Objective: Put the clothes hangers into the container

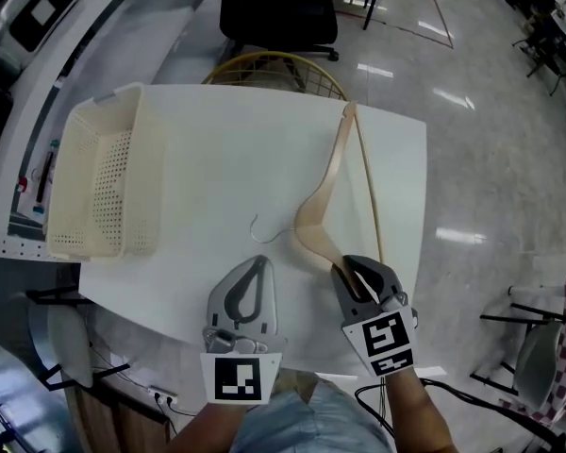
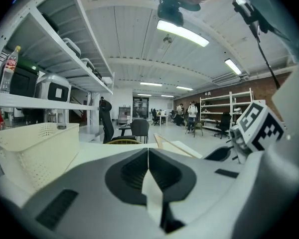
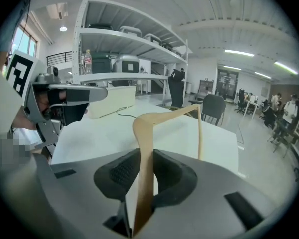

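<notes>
A light wooden clothes hanger (image 1: 328, 179) lies slanted across the right half of the white table (image 1: 217, 149), its thin metal hook (image 1: 262, 233) pointing left. My right gripper (image 1: 351, 270) is shut on the hanger's near end; in the right gripper view the wooden arm (image 3: 143, 148) runs up between the two dark pads (image 3: 117, 176). My left gripper (image 1: 256, 264) hovers shut and empty near the table's front edge, just left of the hook; its jaws meet in the left gripper view (image 2: 148, 156). The cream perforated basket (image 1: 99, 173) stands at the table's left end, open side up.
A yellow round-backed chair (image 1: 274, 64) and a black office chair (image 1: 283, 12) stand beyond the table's far edge. A shelf unit with appliances (image 2: 50, 88) runs along the left. A stool (image 1: 538, 347) stands on the floor at right.
</notes>
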